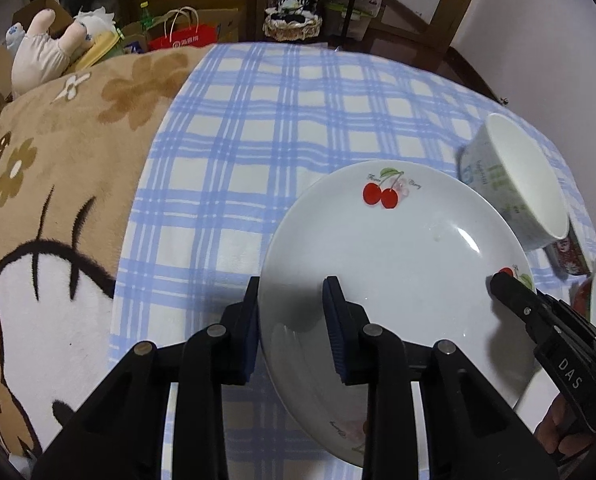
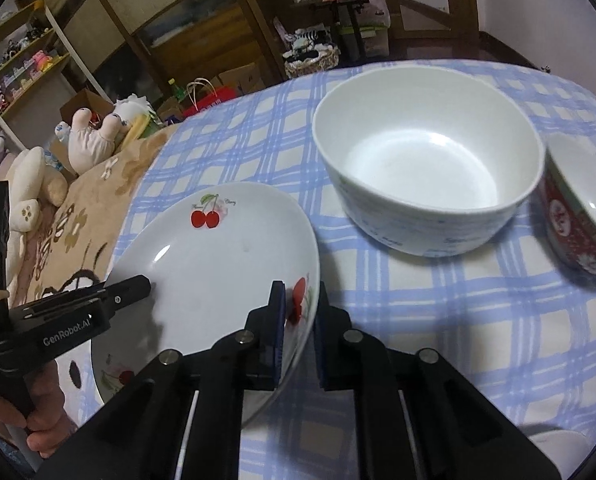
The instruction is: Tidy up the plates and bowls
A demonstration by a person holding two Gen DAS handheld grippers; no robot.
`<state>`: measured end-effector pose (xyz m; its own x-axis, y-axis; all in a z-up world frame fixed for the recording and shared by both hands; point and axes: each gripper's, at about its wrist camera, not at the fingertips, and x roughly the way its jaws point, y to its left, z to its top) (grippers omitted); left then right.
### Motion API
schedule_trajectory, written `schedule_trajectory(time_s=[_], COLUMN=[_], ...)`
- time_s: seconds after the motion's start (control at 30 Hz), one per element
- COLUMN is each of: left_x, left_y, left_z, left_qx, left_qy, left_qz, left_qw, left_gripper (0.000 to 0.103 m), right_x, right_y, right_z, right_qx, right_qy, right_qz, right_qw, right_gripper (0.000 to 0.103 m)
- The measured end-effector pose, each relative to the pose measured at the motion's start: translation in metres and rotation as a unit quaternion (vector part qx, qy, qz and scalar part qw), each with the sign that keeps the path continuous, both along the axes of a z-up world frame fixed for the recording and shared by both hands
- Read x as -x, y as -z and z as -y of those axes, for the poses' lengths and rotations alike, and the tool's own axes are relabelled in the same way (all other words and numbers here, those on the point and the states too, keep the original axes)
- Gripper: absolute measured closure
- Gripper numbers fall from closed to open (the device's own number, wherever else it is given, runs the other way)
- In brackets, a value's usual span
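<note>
The fingers [image 1: 249, 320] of the left gripper [image 1: 291, 320] are set either side of the left rim of a white cherry-printed plate [image 1: 398, 248], one blue pad outside the rim and one inside; the rim is clamped between them. In the right wrist view, the right gripper [image 2: 300, 328] is seen narrowed onto the opposite rim of the same plate [image 2: 217, 264], one pad over the cherry print and the other just outside the edge, so the plate is held from both sides. The plate is tilted, its near edge raised above a blue-and-white checked cloth [image 1: 257, 128] spread over a table.

To the left of the cloth, a tan cartoon blanket [image 1: 57, 160] is laid, with plush toys [image 1: 41, 52] piled beyond it. To the right of the plate, a large white bowl [image 2: 426, 160] with faint green print is seen upright on the cloth, near the plate but apart from it. Just beside it, further right, a red patterned bowl [image 2: 578, 224] is seen; whether the two bowls touch cannot be told.
</note>
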<state>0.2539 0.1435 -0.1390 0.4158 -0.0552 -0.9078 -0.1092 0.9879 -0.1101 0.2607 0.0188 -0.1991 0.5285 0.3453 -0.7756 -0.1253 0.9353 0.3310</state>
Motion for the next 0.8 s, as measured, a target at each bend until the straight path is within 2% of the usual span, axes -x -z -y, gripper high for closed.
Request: schedule_trajectory(time_s=[0.23,0.4,0.8], left_x=[0.020,0.039,0.078], left_y=[-0.029,-0.047,-0.073], left_z=[0.019,0.042,0.093], left_qx=[0.006,-0.004,-0.002], left_qy=[0.016,0.040,0.082], left_qz=[0.017,0.032,0.040], left_qw=[0.9997,0.9987,0.9959], left_gripper=[0.074,0.074,0.076], right_x=[0.022,0.041,0.095], right_y=[-0.025,-0.044,-0.076], right_z=[0.018,0.036,0.084], right_qx=[0.005,0.009,0.028], right_qy=[-0.004,0.001,0.023], right_qz=[0.020,0.037,0.052], right_qw=[1.000,0.999,0.998], right_gripper=[0.090,0.090,0.090])
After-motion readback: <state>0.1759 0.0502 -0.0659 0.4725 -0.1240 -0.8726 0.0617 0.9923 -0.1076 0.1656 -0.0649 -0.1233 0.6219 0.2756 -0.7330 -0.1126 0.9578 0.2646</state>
